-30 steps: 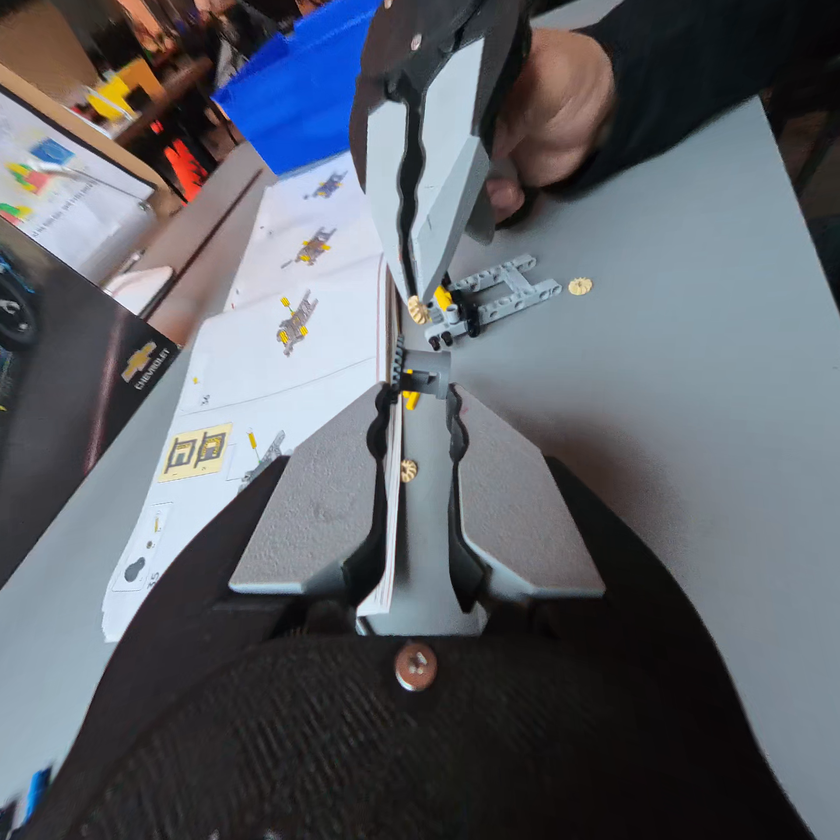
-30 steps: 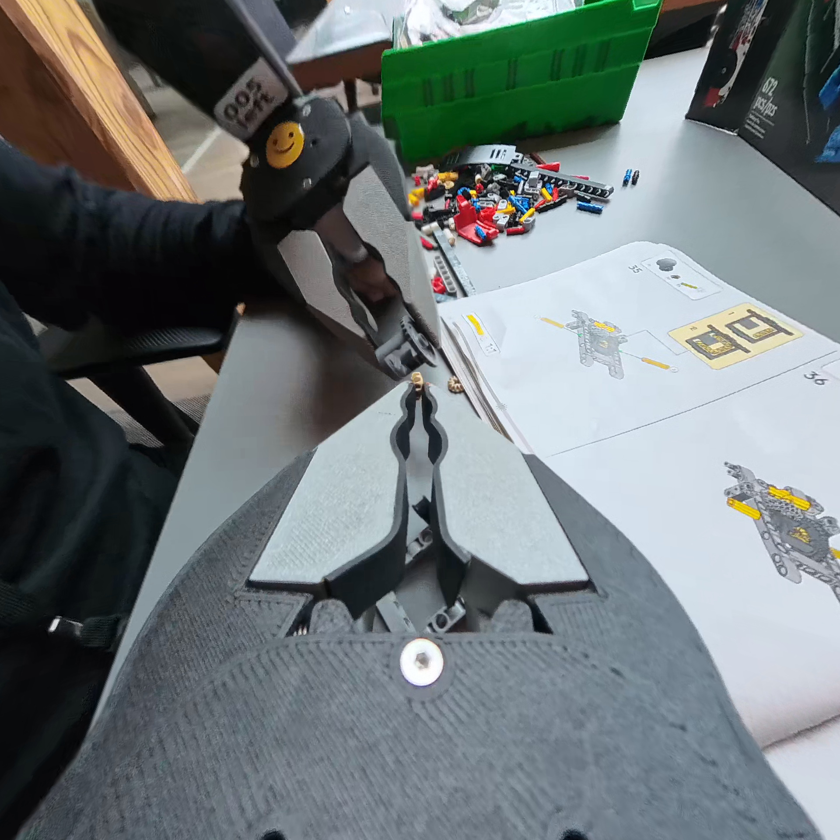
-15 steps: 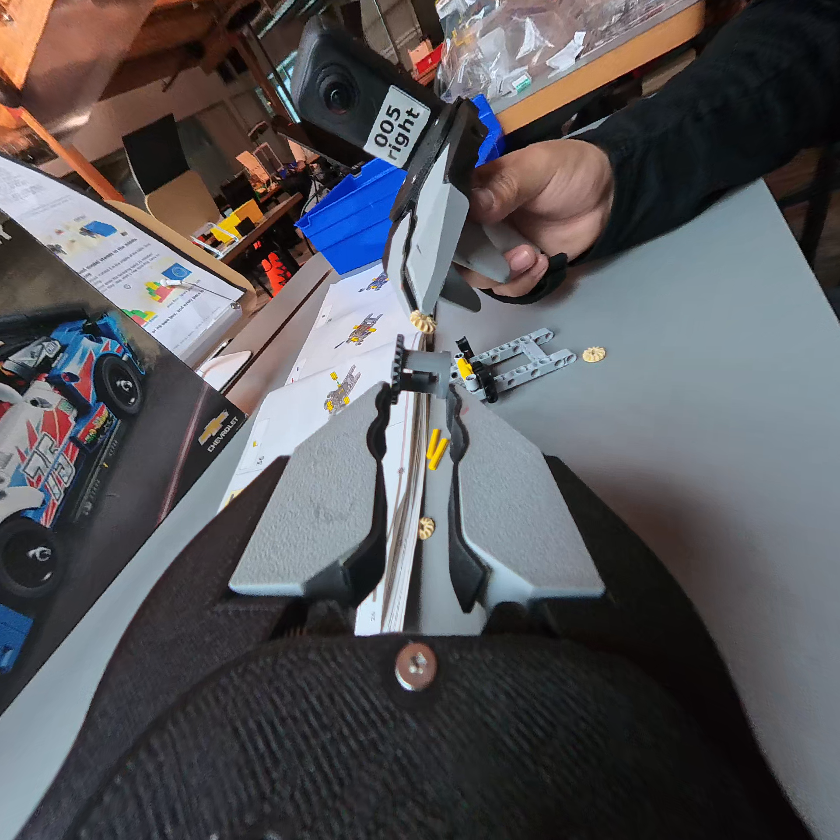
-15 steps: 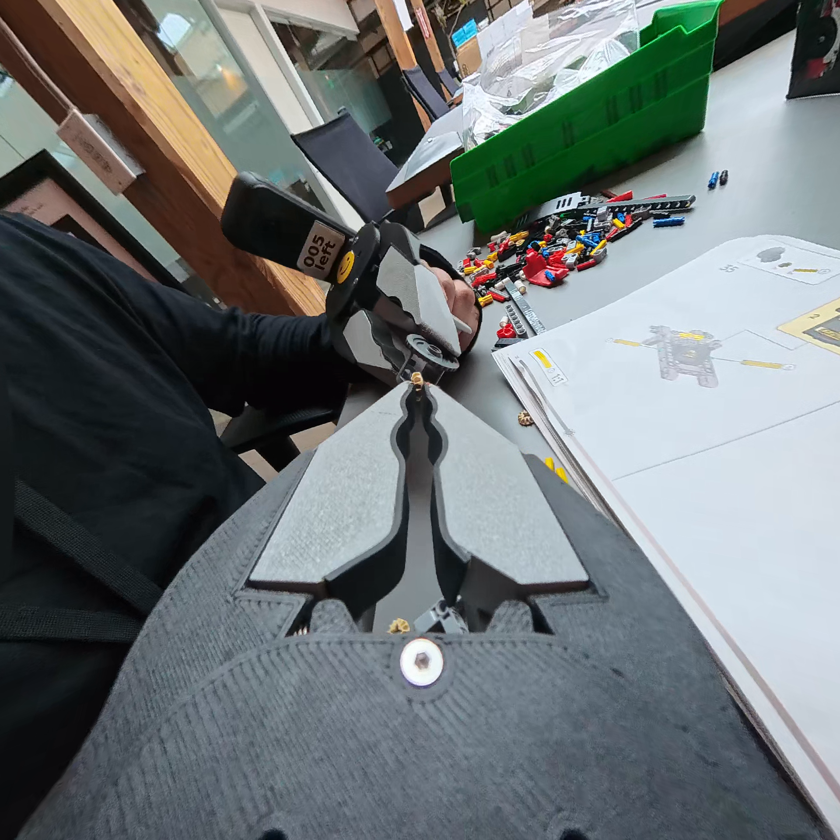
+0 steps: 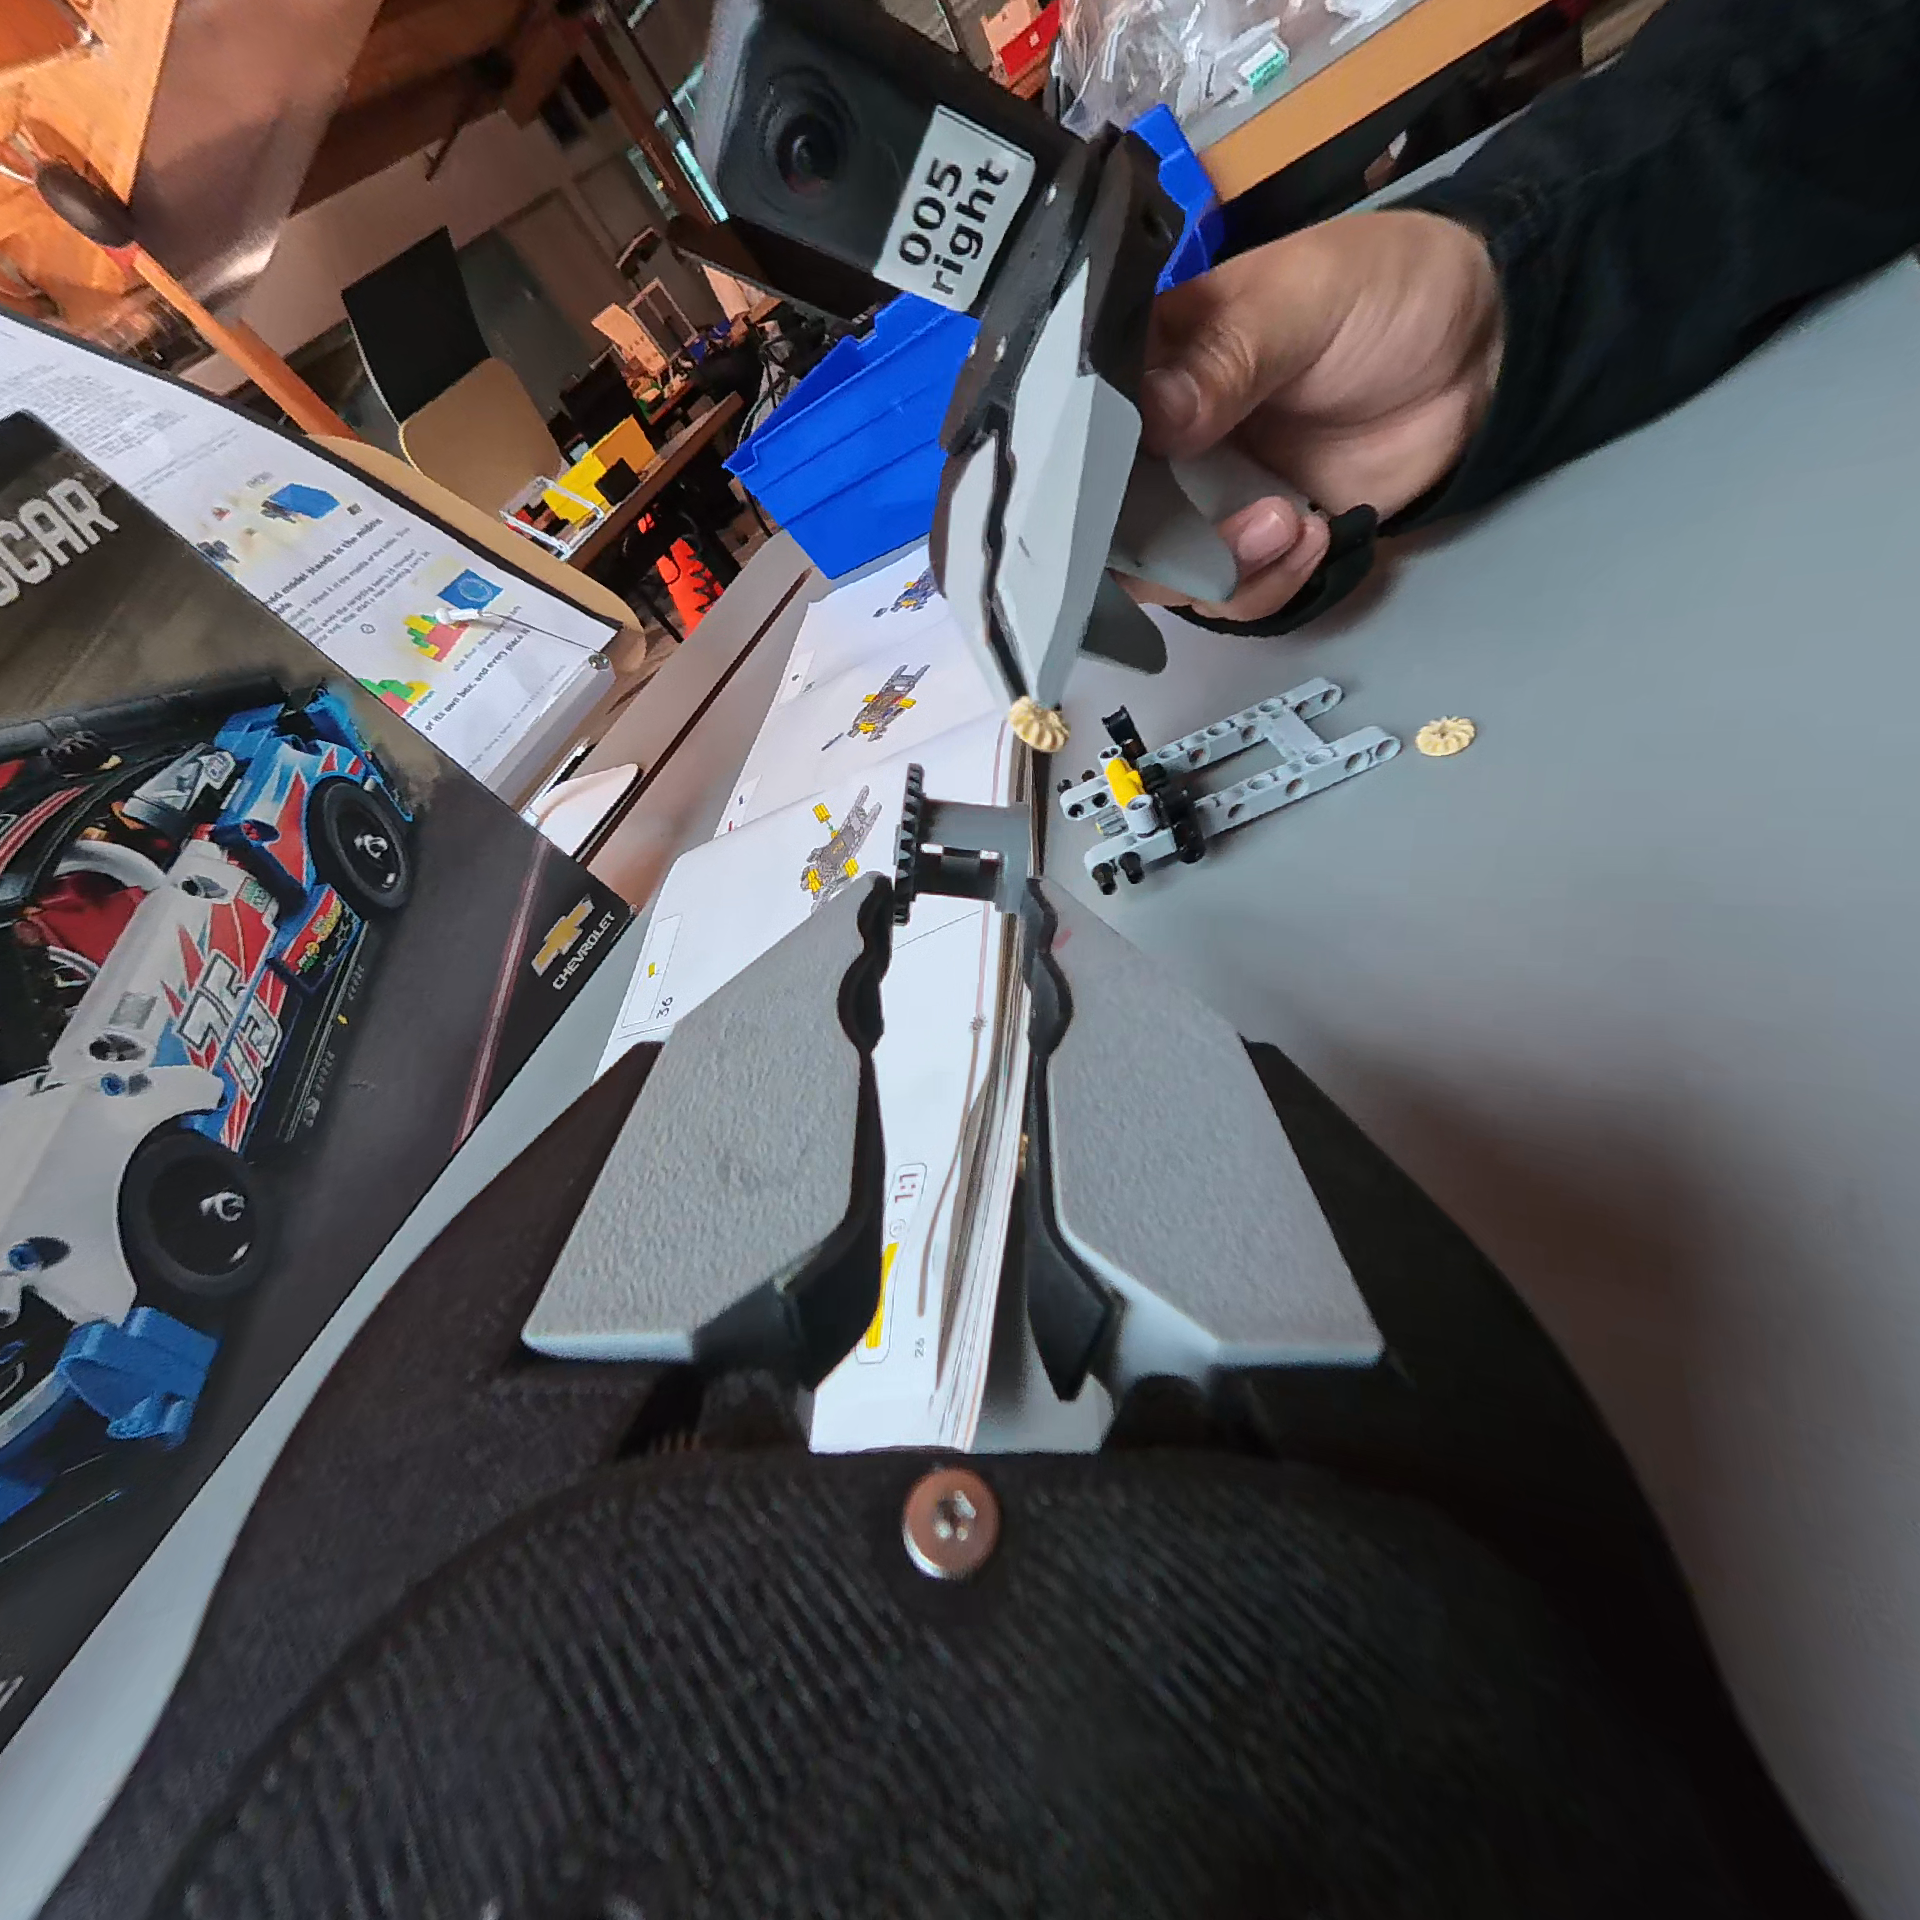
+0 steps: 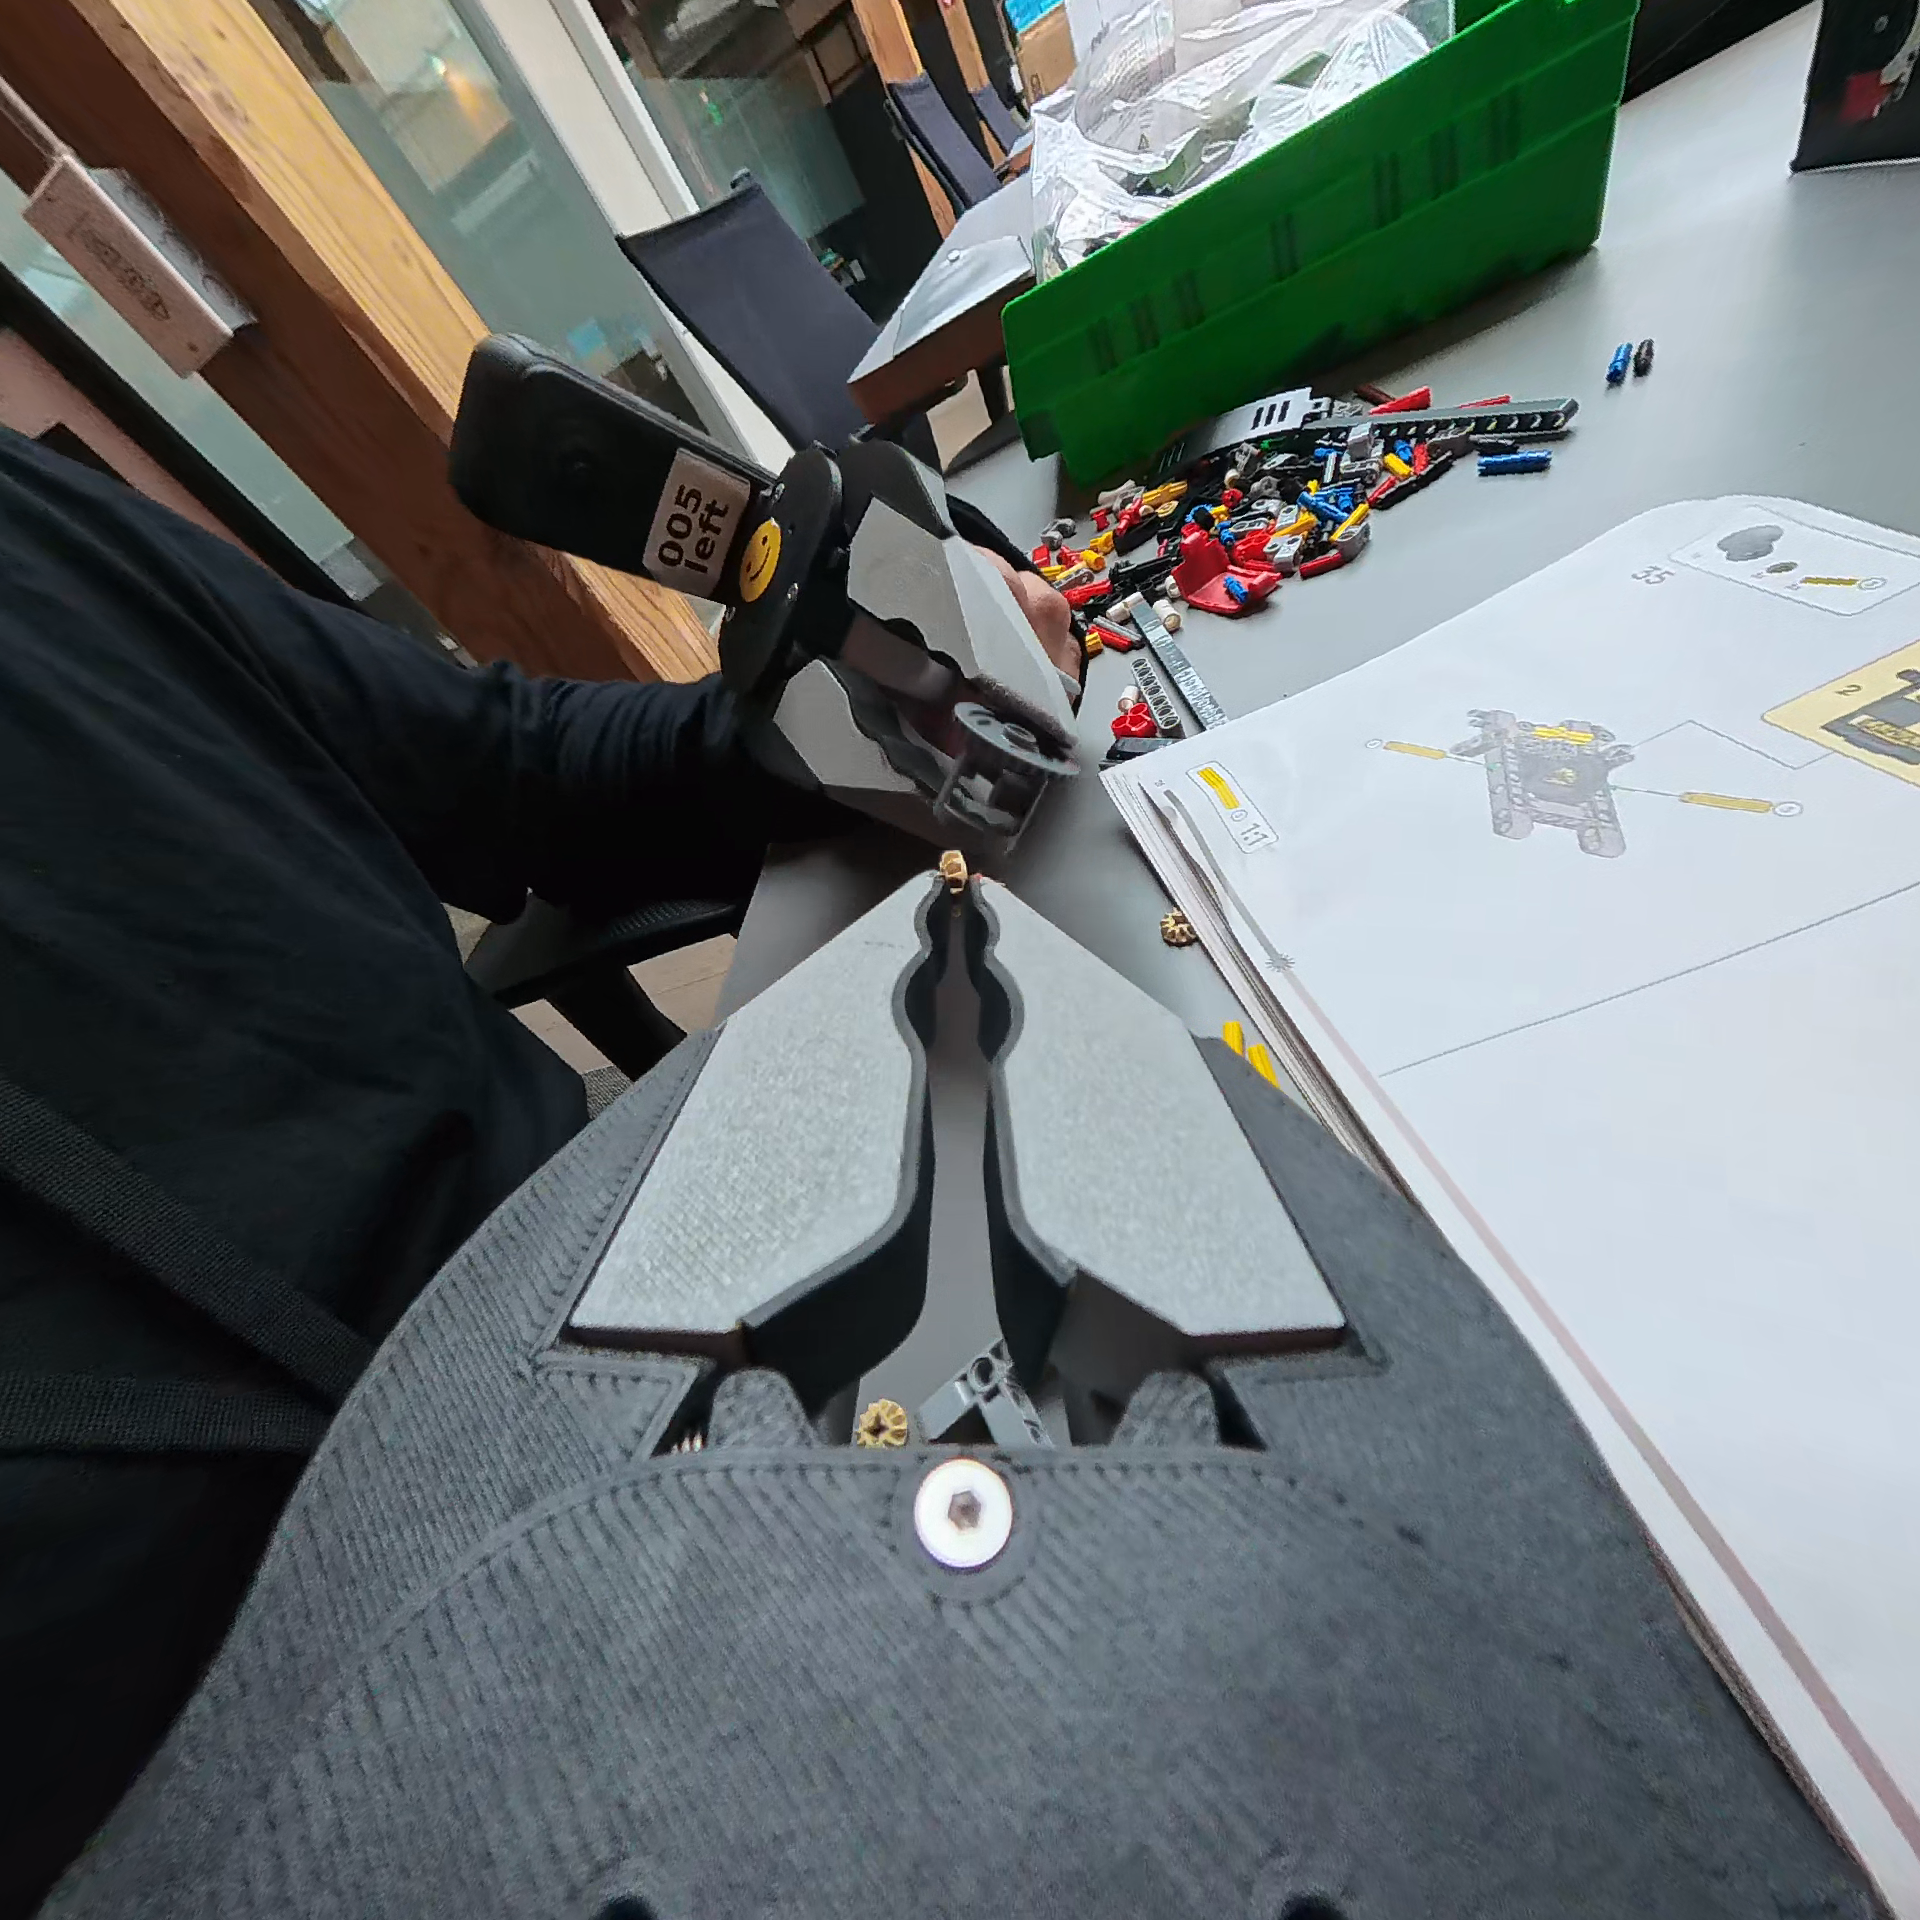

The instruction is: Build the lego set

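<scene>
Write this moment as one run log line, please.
left tongs: shut on grey gear housing | right tongs: shut on tan gear | parts apart

Left gripper [image 5: 961,896] clamping grey gear housing [image 5: 961,836], right gripper [image 5: 1029,696] pinching tan gear [image 5: 1039,724]

Each camera sits behind its gripper's two fingers and looks forward along them, low and close over the grey table [image 5: 1558,1039].

The left wrist view faces across the table toward the right gripper [image 5: 1023,686], with the instruction booklet [image 5: 810,790] to its left.

The right wrist view faces the opposite way, toward the left gripper [image 6: 987,810], with the booklet [image 6: 1558,935] to its right.

Both views share the booklet edge, the table beside it, and the grey frame assembly [image 5: 1216,779] [image 6: 982,1392], which shows in the right wrist view only between its own fingers.
</scene>
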Demonstrator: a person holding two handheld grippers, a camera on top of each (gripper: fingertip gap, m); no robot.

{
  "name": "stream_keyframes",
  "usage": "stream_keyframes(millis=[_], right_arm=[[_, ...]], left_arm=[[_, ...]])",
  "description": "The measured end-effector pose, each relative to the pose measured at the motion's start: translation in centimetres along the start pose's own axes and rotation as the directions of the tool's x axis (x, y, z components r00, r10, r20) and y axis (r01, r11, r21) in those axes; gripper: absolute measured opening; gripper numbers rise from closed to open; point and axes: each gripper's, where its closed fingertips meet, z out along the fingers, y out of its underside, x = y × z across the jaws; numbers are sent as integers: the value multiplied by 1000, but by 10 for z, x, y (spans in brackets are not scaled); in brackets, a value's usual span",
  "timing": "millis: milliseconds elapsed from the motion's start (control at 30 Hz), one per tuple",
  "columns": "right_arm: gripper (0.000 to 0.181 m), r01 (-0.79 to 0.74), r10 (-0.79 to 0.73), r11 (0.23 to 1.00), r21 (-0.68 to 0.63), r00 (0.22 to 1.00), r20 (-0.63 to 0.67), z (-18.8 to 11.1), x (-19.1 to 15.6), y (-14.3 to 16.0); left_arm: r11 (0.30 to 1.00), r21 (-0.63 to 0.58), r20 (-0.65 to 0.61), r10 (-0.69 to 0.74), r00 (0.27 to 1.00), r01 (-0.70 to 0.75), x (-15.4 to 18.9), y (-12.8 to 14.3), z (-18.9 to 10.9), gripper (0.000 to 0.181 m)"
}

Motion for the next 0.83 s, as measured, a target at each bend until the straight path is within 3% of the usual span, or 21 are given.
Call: stream_keyframes(millis=[167, 267, 467, 633, 700, 833], right_arm=[[0, 33, -33, 999, 18, 999, -33, -3, 3, -4], [0, 97, -95, 995, 27, 993, -76, -7, 3, -9], [0, 195, -189, 981, 22, 969, -156, -14, 5, -17], [0, 213, -207, 977, 18, 962, -178, -15, 6, -18], [0, 222, -217, 975, 11, 959, -185, -15, 6, -18], [0, 253, -249, 968, -6, 948, -200, -13, 4, -17]], left_arm=[[989, 45, -68, -139, 988, 142, 1, -8, -2, 21], [946, 66, -132, -308, 942, 319, -3, -13, -3, 21], [758, 69, -326, -598, 733, 649, -6, -24, -3, 21], [430, 34, -451, -799, 398, 902, -23, -23, -4, 21], [392, 29, -468, -808, 359, 919, -26, -22, -5, 20], [415, -6, -493, -793, 358, 910, -17, -25, -4, 21]])
